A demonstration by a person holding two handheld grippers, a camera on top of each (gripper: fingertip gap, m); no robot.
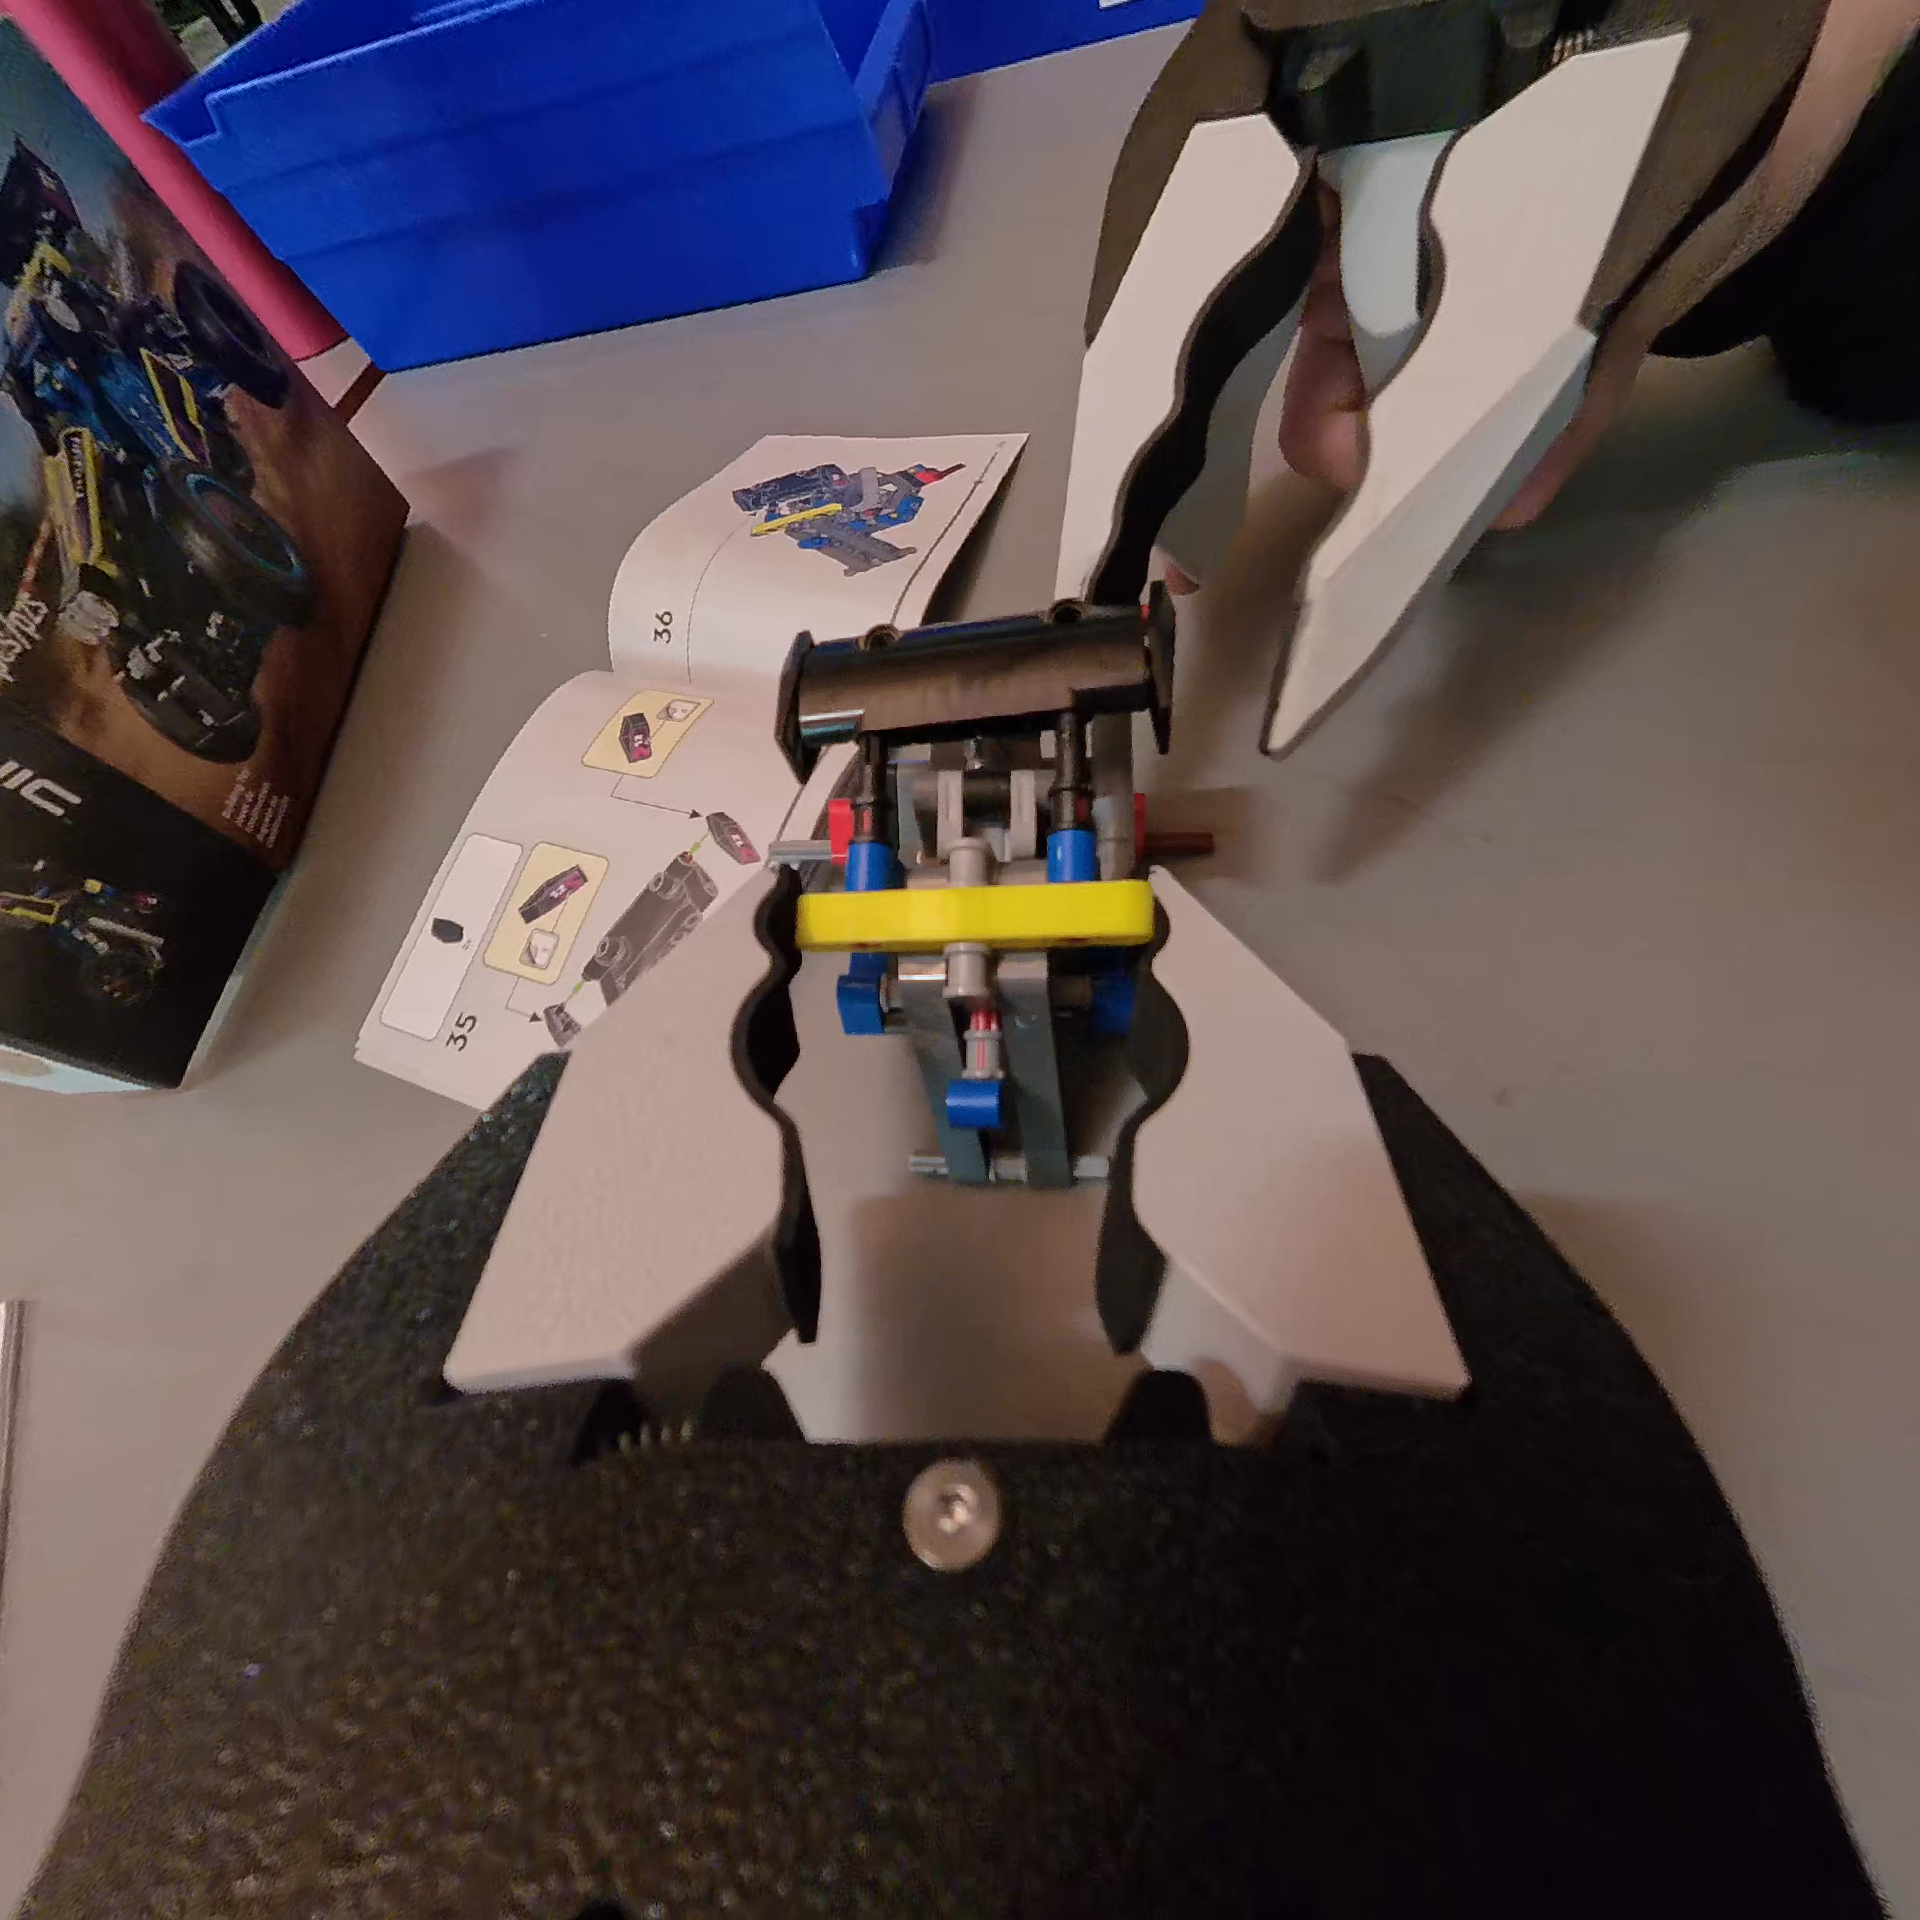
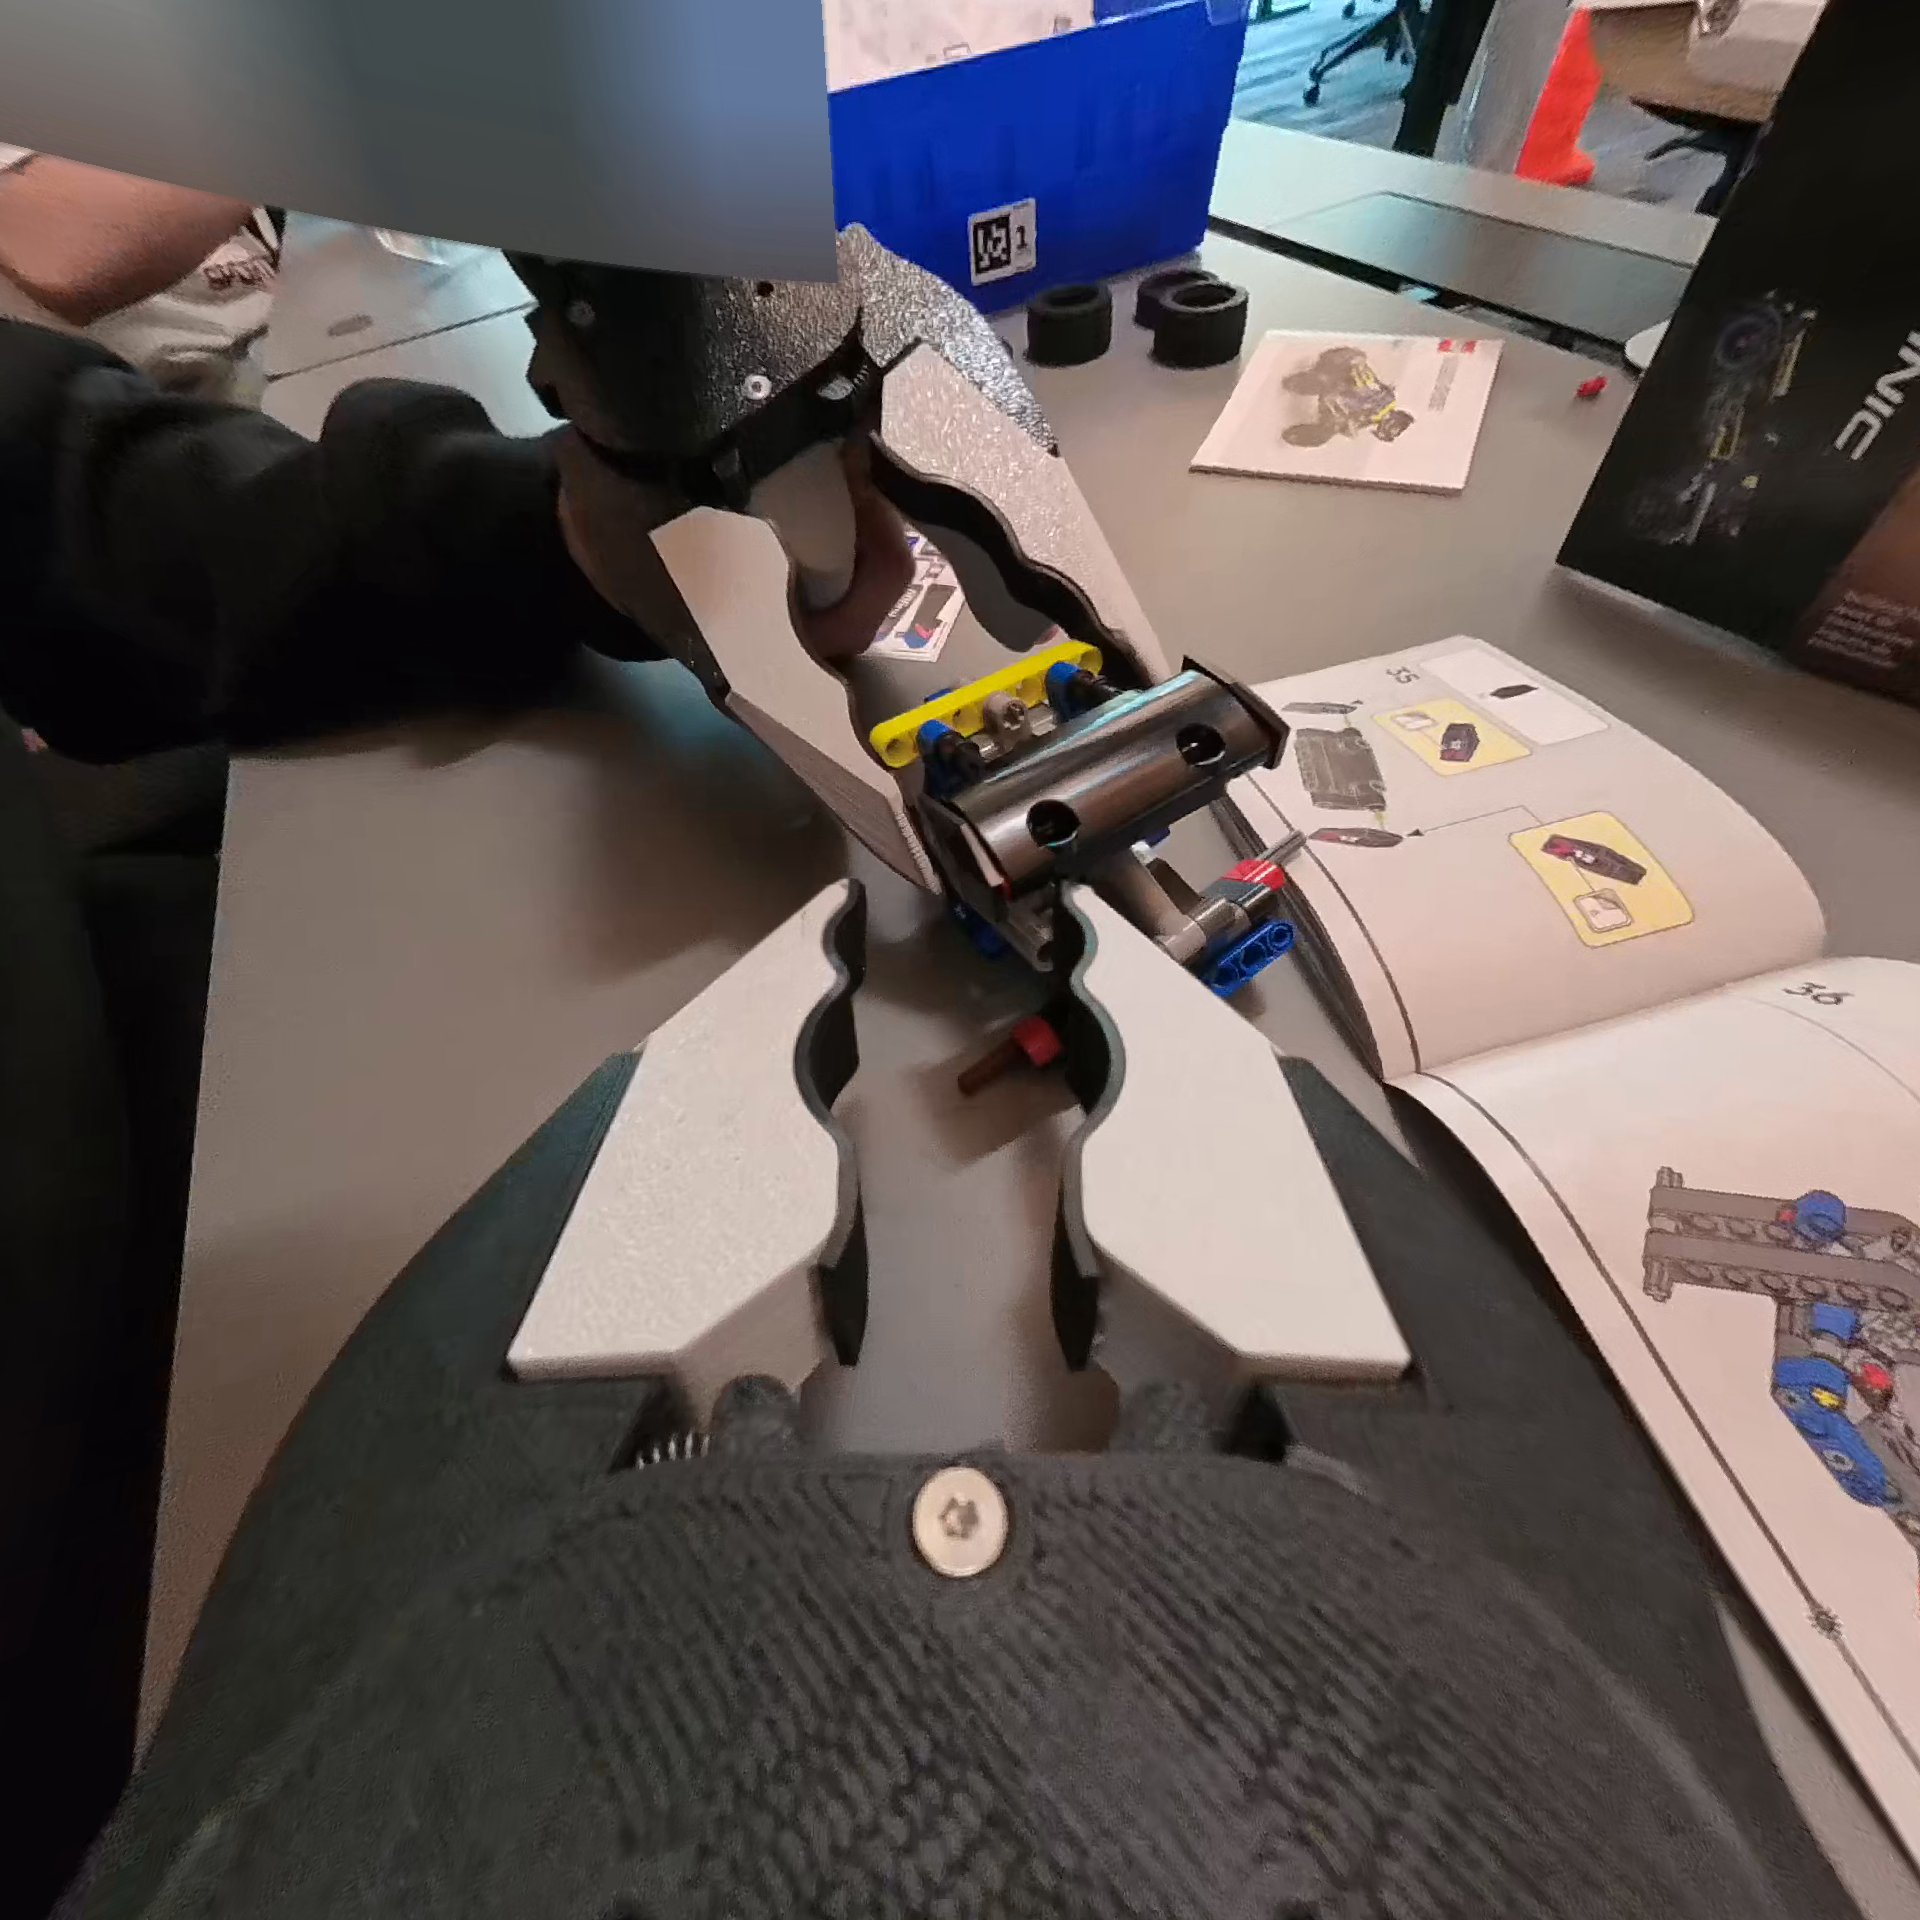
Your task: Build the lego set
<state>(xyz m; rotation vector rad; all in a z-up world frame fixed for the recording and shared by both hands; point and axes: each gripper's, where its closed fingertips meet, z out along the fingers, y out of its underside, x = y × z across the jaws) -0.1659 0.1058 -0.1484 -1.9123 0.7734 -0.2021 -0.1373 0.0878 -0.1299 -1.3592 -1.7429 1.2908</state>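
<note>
The left gripper (image 1: 971, 914) has its jaws clamped across a small brick-built model (image 1: 977, 831), the pads pressing on the two ends of its yellow beam (image 1: 975, 914). The model's black cylinder (image 1: 977, 675) sticks out past the fingertips, held just above the grey surface (image 1: 1558, 1039).

The right gripper (image 2: 961, 925) comes in from the opposite side with its jaws apart. One fingertip sits against the grey frame under the black cylinder, the other stands clear of everything. Between its fingers a brown axle with a red bush (image 2: 1013, 1055) pokes out from the model's side.

An instruction booklet (image 1: 665, 790) lies open right beside the model, showing numbered pages and build drawings. A second, closed booklet (image 2: 1351, 410) lies farther off near three black tyres (image 2: 1138, 312). The set's dark box (image 1: 156, 644), with printed lettering and a picture of a vehicle, stands at the booklet's far edge. A blue bin (image 1: 540, 177) behind it carries a square black-and-white marker tag (image 2: 1003, 241).

The surface is open on the side of the model away from the booklet. Booklet, box and bin close off the other side.
</note>
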